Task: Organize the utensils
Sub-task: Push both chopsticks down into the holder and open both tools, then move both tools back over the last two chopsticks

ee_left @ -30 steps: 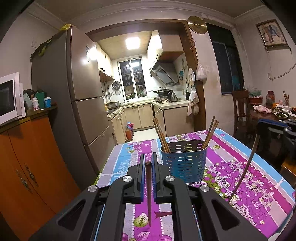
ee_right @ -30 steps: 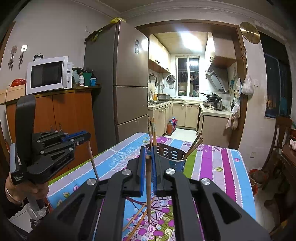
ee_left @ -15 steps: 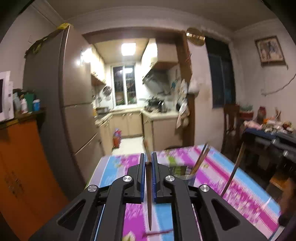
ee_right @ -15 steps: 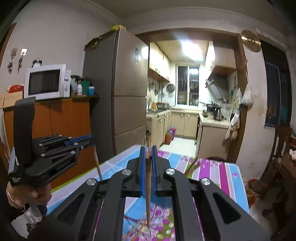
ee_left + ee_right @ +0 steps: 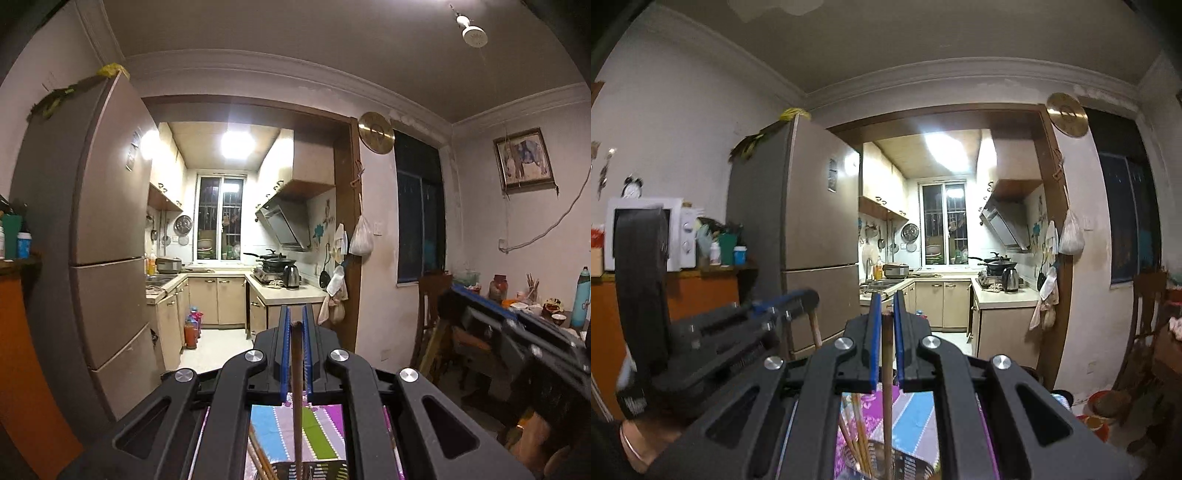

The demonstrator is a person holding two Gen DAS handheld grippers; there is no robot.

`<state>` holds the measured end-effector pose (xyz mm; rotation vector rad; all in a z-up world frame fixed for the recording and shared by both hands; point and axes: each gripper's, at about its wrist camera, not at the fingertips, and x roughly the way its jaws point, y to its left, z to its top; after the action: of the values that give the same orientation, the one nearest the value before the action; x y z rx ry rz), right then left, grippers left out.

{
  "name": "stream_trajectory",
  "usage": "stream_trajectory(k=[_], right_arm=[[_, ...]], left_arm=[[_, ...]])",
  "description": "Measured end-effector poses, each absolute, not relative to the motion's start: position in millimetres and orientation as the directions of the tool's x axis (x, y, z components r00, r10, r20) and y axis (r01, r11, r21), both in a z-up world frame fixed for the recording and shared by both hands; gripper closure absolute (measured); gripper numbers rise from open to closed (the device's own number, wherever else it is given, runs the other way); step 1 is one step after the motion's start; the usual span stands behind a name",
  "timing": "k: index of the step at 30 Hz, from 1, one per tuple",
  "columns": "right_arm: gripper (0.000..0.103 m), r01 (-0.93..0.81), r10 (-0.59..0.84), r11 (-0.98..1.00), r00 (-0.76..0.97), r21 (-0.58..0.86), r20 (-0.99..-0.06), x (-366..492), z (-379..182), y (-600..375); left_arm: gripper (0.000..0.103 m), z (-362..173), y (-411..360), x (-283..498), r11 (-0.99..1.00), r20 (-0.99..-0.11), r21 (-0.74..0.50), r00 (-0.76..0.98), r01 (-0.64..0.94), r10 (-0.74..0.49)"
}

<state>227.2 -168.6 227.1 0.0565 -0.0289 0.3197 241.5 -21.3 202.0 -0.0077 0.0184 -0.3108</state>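
**Ana:** Chopsticks, one per gripper. The left gripper (image 5: 294, 325) has its blue-lined jaws closed on a dark brown chopstick (image 5: 296, 373), which stands upright between the pads and hangs down towards the basket (image 5: 314, 470) at the bottom edge of the left wrist view.

**Ben:** And the other hand?

**Ana:** Same picture. The right gripper (image 5: 885, 315) is clamped on its own brown chopstick (image 5: 887, 369), also upright, its top end just showing between the pads and its lower end over the basket (image 5: 908, 461) below.

**Ben:** What is in the basket?

**Ana:** A few more chopsticks (image 5: 858, 439) lean against its left side in the right wrist view. It is a slotted holder standing on the tabletop (image 5: 916, 410), which wears a cloth of purple, blue and green stripes. Whether either held stick's tip is inside the rim, I cannot tell.

**Ben:** Do the grippers see each other?

**Ana:** Yes. In the right wrist view the left gripper shows at the left, blurred, with a person's hand (image 5: 635, 432) and a bracelet under it. In the left wrist view the right gripper appears at the right edge, also blurred.

**Ben:** Surroundings?

**Ana:** Both cameras look level into a lit kitchen (image 5: 229, 258) through a doorway, with a tall fridge (image 5: 99, 240) to the left and a microwave (image 5: 679, 236) on an orange cabinet.
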Motion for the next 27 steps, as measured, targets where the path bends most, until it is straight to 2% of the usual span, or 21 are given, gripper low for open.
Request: stream_trajectory(k=[8, 14, 17, 19, 27], right_arm=[[0.098, -0.284, 0.294, 0.946, 0.955, 0.156, -0.045, 285, 168, -172], [0.097, -0.277, 0.321, 0.932, 0.93, 0.233, -0.179, 312, 117, -173], [0.096, -0.247, 0.291, 0.943, 0.936, 0.223, -0.196, 308, 113, -174], [0.089, -0.238, 0.281, 0.945, 0.942, 0.225, -0.182, 304, 119, -179], [0.088, -0.182, 0.192, 0.977, 0.976, 0.109, -0.099, 232, 155, -225]], left_arm=[[0.095, 129, -18, 312, 0.945, -0.152, -0.09, 0.933, 0.316, -0.326], [0.095, 85, -8, 334, 0.947, -0.244, -0.122, 0.916, 0.297, -0.319], [0.095, 84, -3, 336, 0.949, -0.25, -0.113, 0.916, 0.294, -0.313], [0.095, 88, 0, 333, 0.946, -0.245, -0.116, 0.914, 0.303, -0.323], [0.095, 123, 24, 265, 0.962, -0.154, -0.051, 0.949, 0.269, -0.274]])
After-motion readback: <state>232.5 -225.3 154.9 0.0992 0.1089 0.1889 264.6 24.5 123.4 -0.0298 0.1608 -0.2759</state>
